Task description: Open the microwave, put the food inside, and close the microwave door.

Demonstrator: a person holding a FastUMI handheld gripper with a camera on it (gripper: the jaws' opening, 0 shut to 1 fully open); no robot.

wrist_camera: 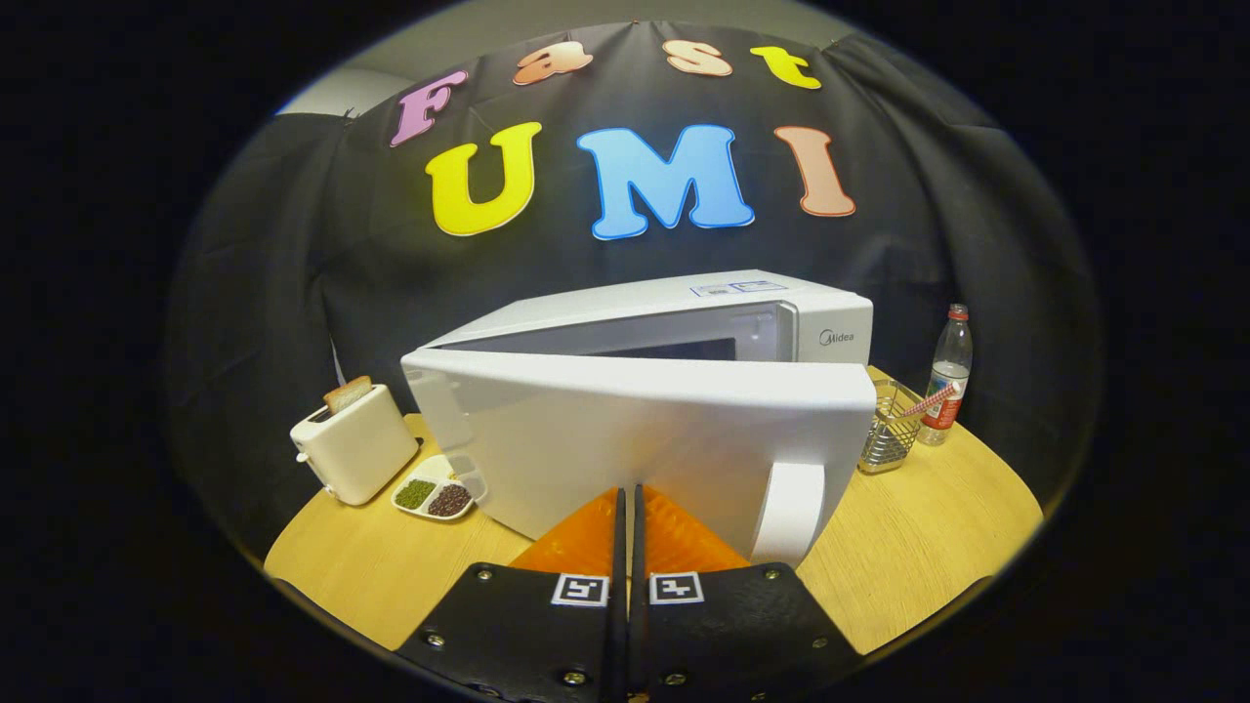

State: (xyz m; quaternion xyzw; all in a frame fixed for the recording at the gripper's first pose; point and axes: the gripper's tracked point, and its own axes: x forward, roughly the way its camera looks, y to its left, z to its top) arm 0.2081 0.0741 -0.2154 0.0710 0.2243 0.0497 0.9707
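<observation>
A white microwave (820, 327) stands on the round wooden table (908, 547). Its door (625, 439) is swung partly out, hinged on the left, with the dark cavity showing in the gap behind it. The door's white handle (791, 513) hangs at its right end. My gripper (628, 493) is shut, fingers together with nothing between them, tips right at the outer face of the door, left of the handle. A small white divided dish (437, 493) with green and dark food lies left of the door.
A white toaster (354, 444) with a slice of bread stands at the left of the table. To the right of the microwave are a wire basket (891, 430) with a striped straw and a clear water bottle (947, 376).
</observation>
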